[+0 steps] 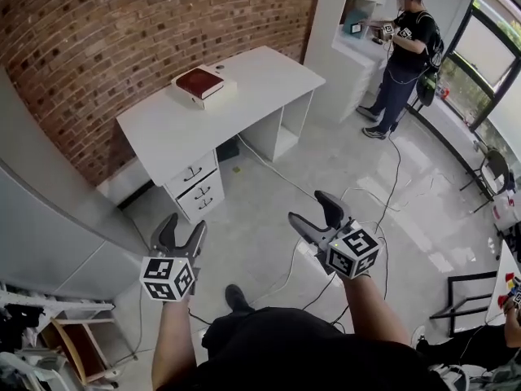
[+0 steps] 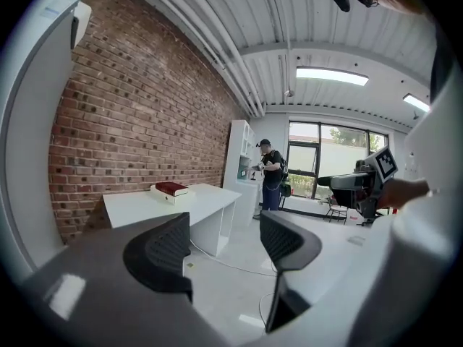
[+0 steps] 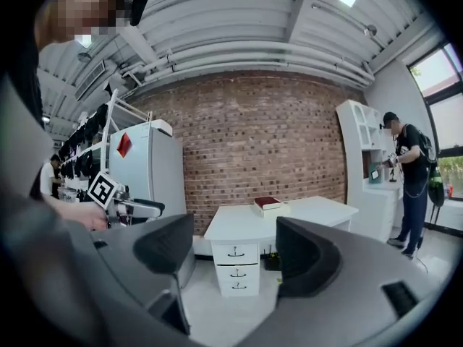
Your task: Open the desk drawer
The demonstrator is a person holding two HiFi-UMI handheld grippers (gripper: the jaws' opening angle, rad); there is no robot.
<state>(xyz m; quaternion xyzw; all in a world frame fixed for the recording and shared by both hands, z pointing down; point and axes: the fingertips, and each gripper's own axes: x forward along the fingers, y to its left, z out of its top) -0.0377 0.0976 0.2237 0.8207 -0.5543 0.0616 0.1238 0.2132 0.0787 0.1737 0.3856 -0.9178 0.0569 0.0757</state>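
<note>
A white desk stands against the brick wall, with three shut drawers stacked under its left end. The right gripper view faces their fronts: top drawer, middle one and bottom one, each with a small dark handle. My left gripper hovers over the floor well short of the drawers, open and holding nothing. My right gripper is further right and just as far from the desk, open with nothing between its fingers.
A red book lies on a white box on the desk. A tall grey cabinet rises at the left. Cables trail across the floor. A person stands at a white shelf unit at the back right.
</note>
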